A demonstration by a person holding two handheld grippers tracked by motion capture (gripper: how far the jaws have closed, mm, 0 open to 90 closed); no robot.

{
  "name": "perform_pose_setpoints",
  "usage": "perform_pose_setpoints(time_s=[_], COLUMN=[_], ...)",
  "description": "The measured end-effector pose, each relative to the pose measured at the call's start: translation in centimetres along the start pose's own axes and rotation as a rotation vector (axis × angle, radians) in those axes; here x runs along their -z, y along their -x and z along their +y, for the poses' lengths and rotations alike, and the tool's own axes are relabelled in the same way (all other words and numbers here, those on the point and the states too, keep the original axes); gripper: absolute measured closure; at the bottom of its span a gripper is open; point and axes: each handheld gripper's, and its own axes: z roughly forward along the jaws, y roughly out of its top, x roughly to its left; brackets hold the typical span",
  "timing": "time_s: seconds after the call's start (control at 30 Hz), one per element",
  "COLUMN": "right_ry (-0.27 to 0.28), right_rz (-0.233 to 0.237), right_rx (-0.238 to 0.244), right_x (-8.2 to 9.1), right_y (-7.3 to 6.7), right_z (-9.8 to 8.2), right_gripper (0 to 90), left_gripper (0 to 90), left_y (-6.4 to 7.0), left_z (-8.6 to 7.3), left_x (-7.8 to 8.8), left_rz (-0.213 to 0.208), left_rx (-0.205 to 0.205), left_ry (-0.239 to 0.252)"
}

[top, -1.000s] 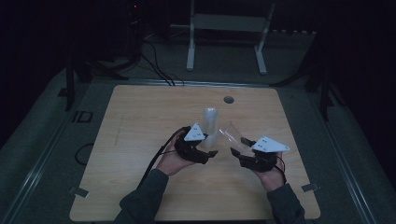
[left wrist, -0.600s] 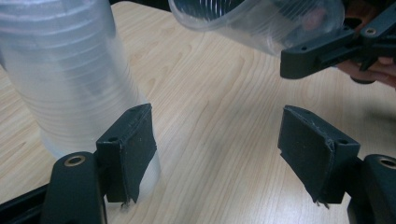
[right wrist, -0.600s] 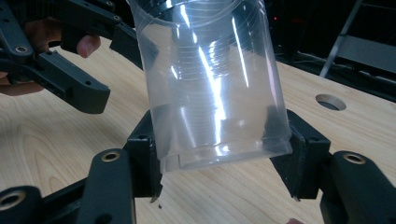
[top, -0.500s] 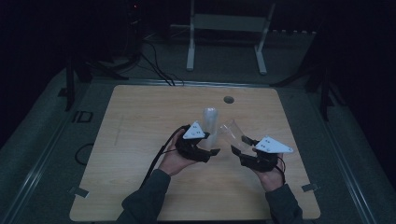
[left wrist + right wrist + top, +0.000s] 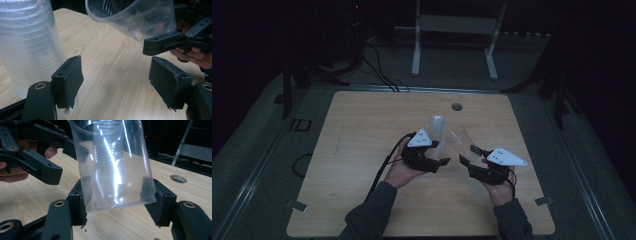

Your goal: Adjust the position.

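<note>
An upright stack of clear plastic cups (image 5: 437,128) stands mid-table; in the left gripper view the stack (image 5: 25,45) rises just outside the left jaw. My left gripper (image 5: 441,153) (image 5: 117,75) is open with bare wood between its pads. A single clear cup (image 5: 462,140) (image 5: 112,162) is tilted off the table, its base pinched in my right gripper (image 5: 470,155) (image 5: 117,203), which is shut on it. That cup (image 5: 132,17) hangs over the left gripper's far side, a little apart from the stack. The left gripper (image 5: 37,165) shows beyond the cup in the right gripper view.
The wooden table (image 5: 362,130) has a round cable hole (image 5: 456,106) behind the cups. A white metal stand (image 5: 457,25) sits on the floor past the far edge. The left gripper's cable (image 5: 379,175) trails toward the front edge.
My right gripper has drifted slightly to the right with the single cup, a bit farther from the stack. The left gripper has barely shifted.
</note>
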Motion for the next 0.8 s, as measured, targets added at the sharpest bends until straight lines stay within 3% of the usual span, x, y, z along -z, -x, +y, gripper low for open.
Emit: perform_pose_setpoints(time_s=[0.5, 0.8], right_ry=[0.041, 0.069], right_rz=[-0.073, -0.1], right_rx=[-0.024, -0.036], right_x=[0.0, 0.1], right_y=[-0.1, -0.1], right_z=[-0.4, -0.4], right_gripper=[41.8, 41.8], left_gripper=[26.7, 26.3], left_y=[0.4, 0.7], left_z=[0.9, 1.4], left_x=[-0.4, -0.9], left_rz=[0.008, -0.014], left_rx=[0.094, 0.145], left_ry=[0.068, 0.096])
